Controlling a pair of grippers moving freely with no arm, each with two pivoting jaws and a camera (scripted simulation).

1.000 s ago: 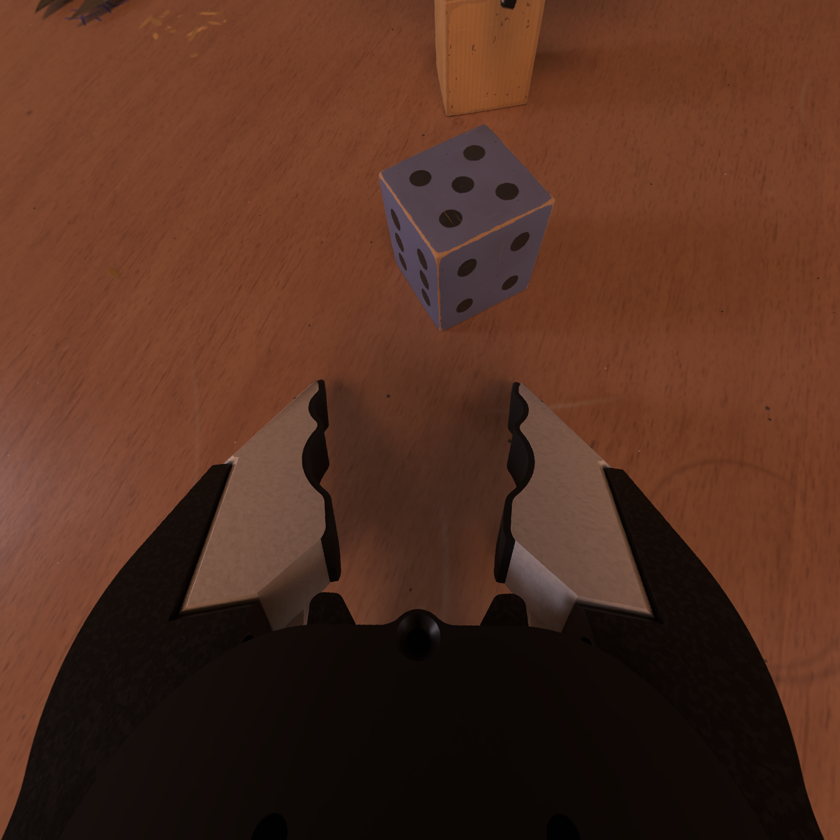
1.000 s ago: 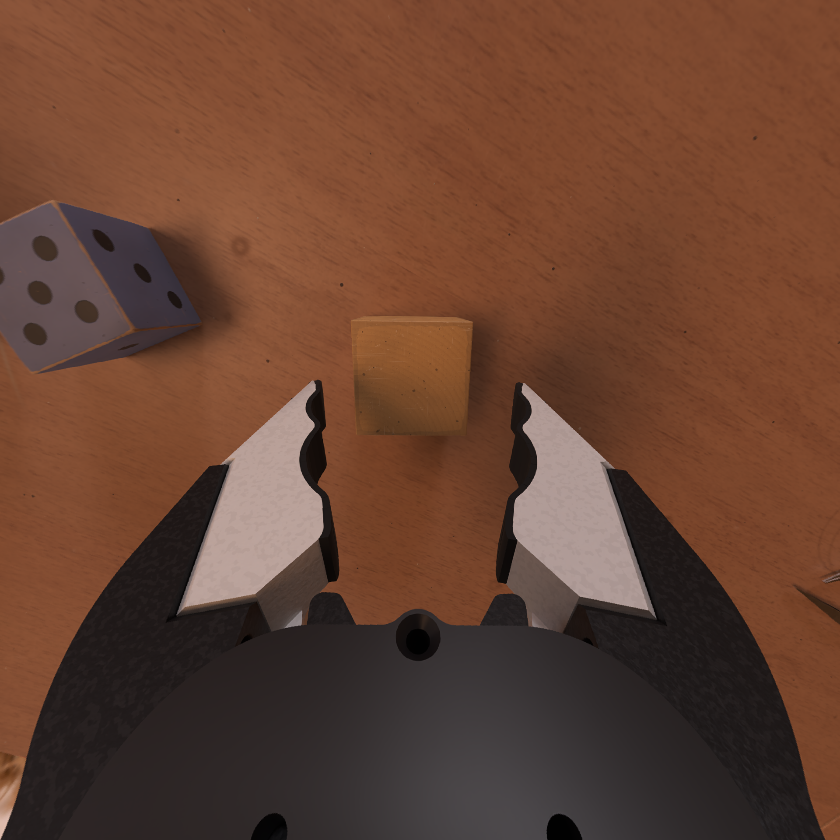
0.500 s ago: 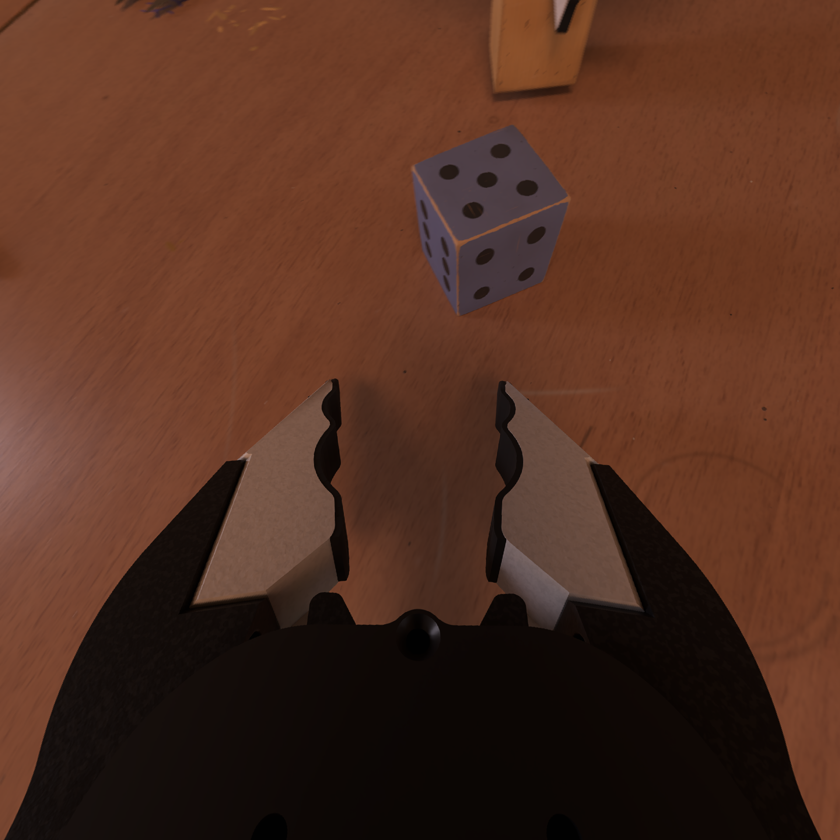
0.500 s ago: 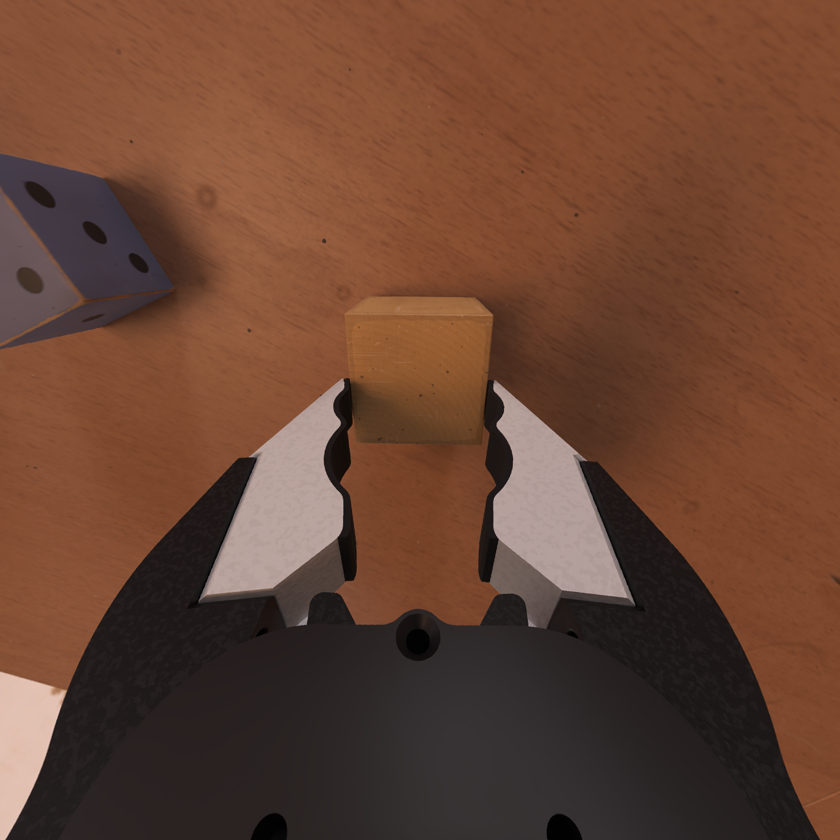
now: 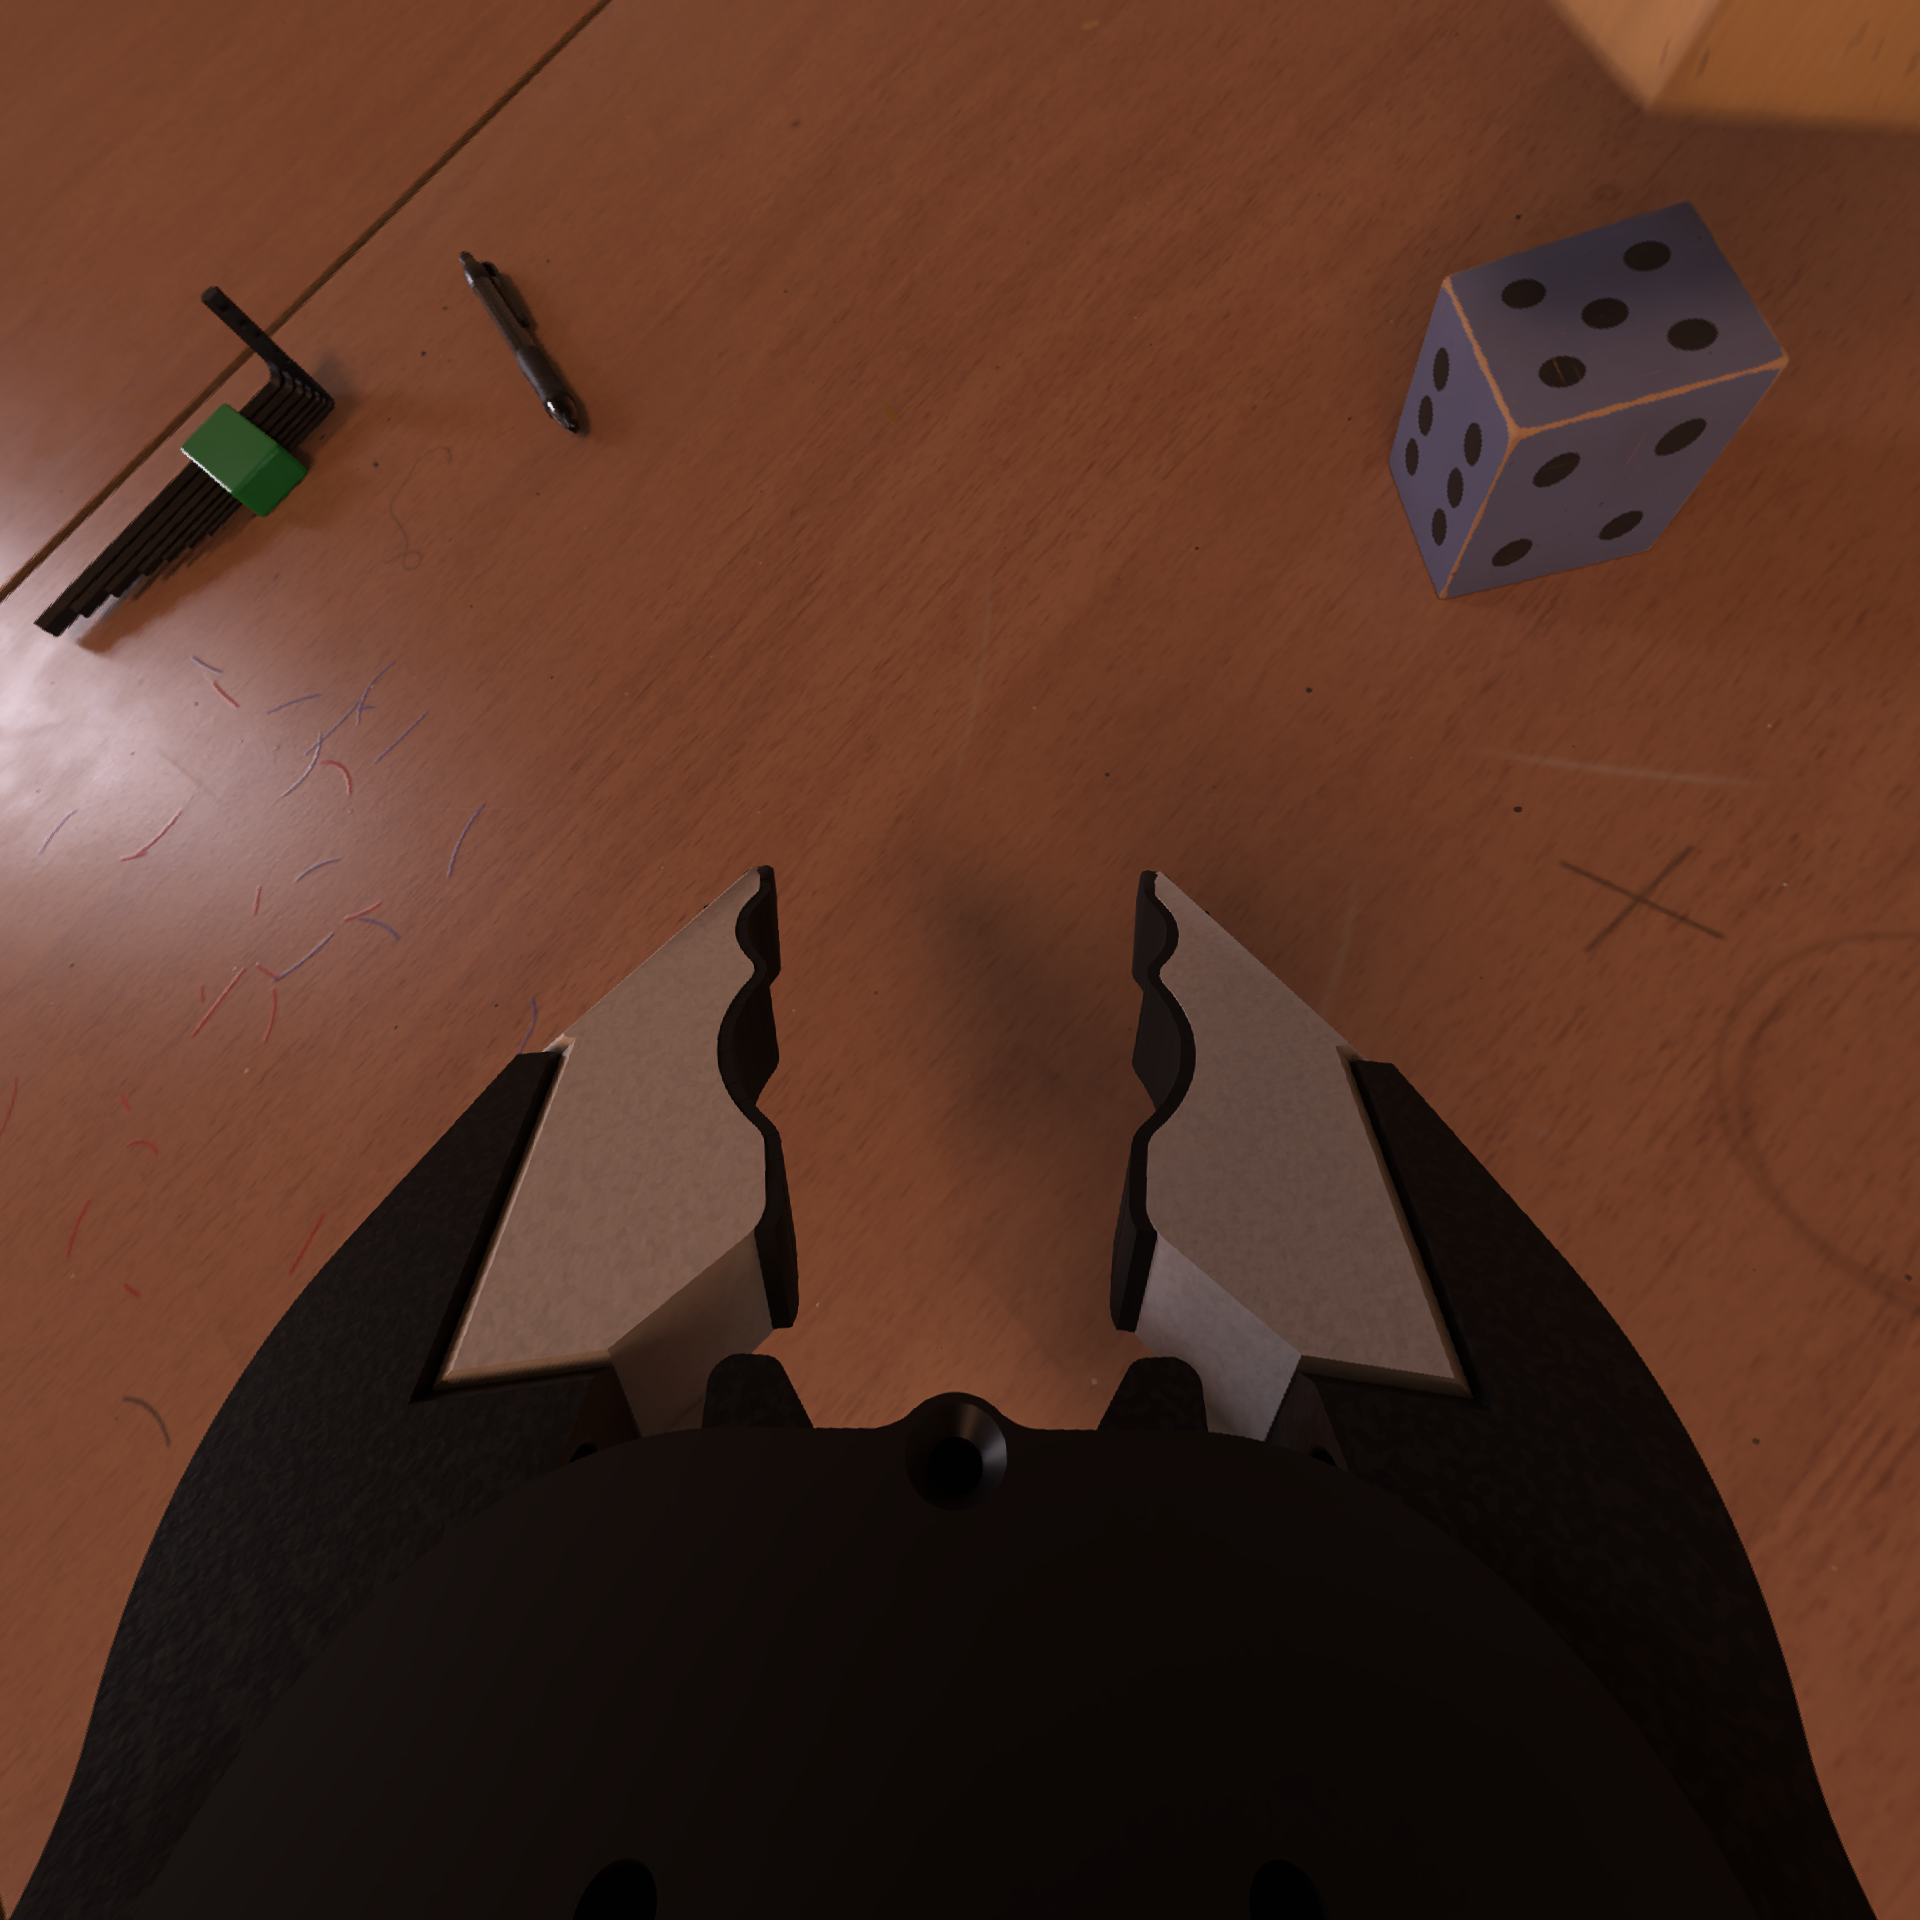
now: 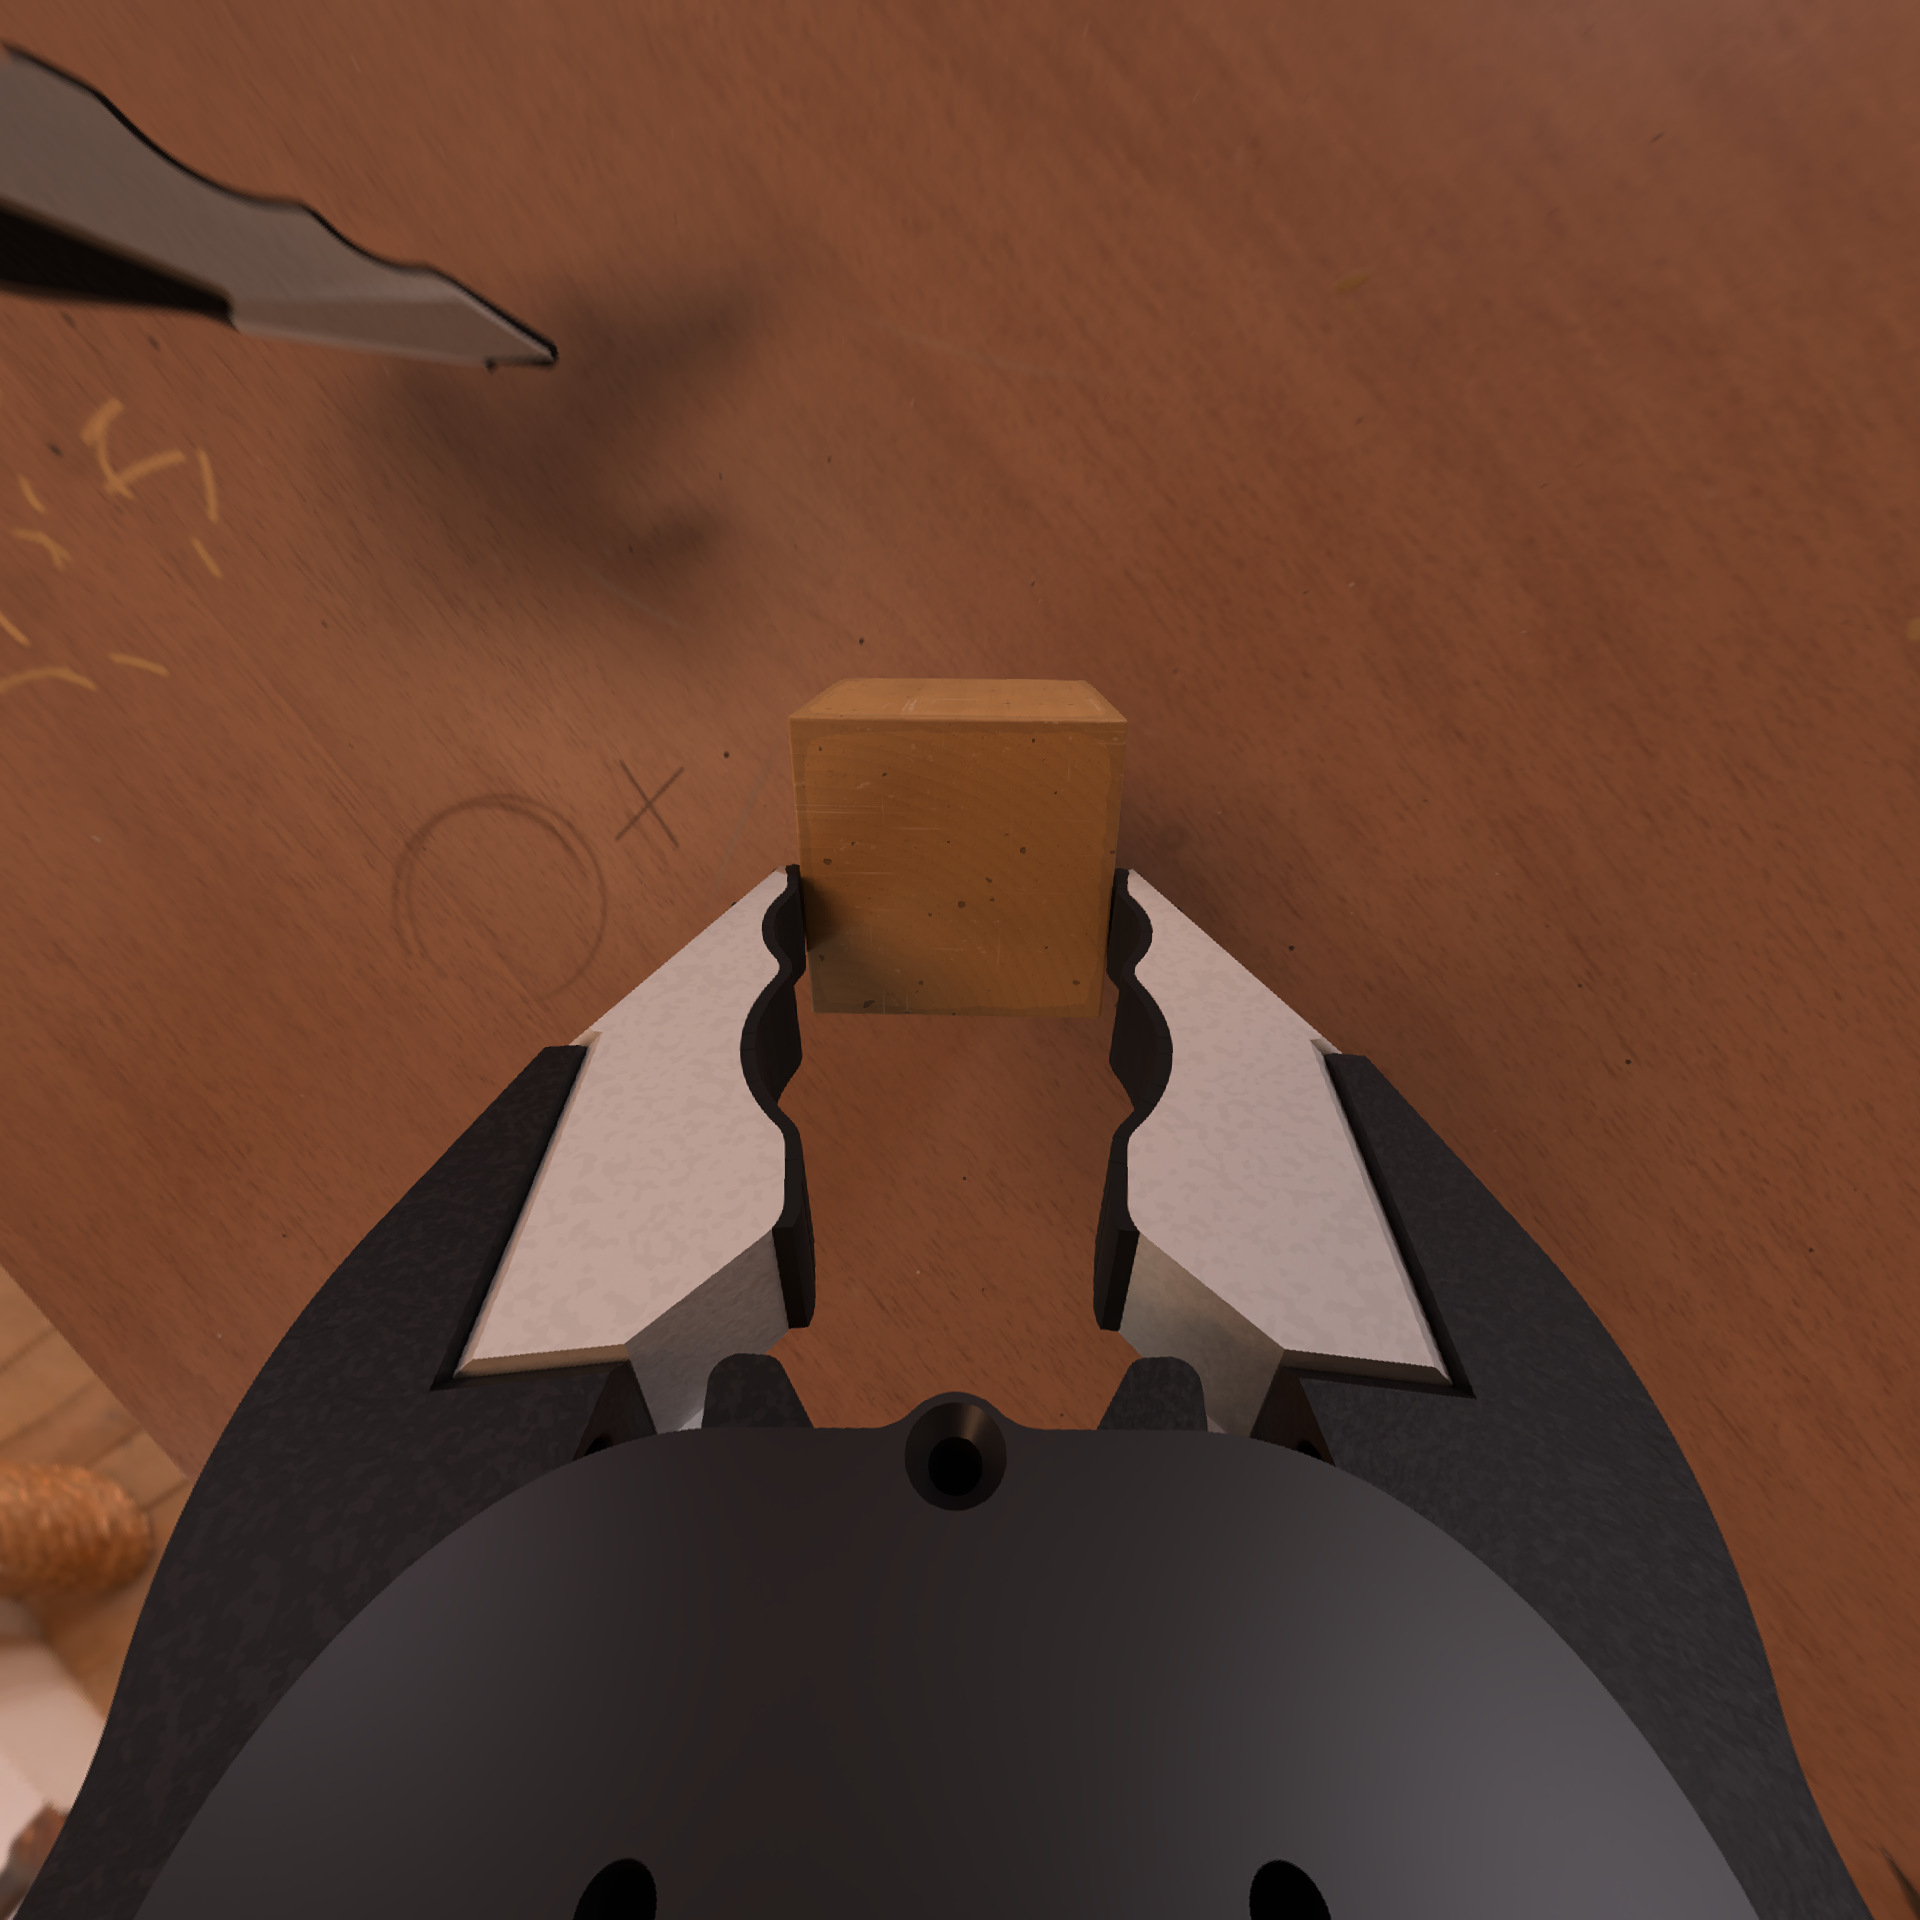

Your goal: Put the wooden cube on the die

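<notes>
The wooden cube (image 6: 956,852) sits between the tips of my right gripper (image 6: 956,914), which is shut on it and holds it above the brown table. A corner of the cube shows at the top right of the left wrist view (image 5: 1756,62). The blue-grey die (image 5: 1579,405) with black dots stands on the table at the upper right of the left wrist view; it is out of the right wrist view. My left gripper (image 5: 956,914) is open and empty, well to the left of the die. One of its fingers (image 6: 312,281) shows at the upper left of the right wrist view.
A set of black hex keys with a green holder (image 5: 197,457) and a dark pen (image 5: 525,343) lie at the far left. A pencilled cross (image 5: 1642,899) and circle (image 6: 499,894) mark the table. The table edge (image 6: 62,1299) runs at the lower left.
My right gripper closed on the wooden cube and lifted it off the table. My left gripper swung left and away, so the die moved to its upper right.
</notes>
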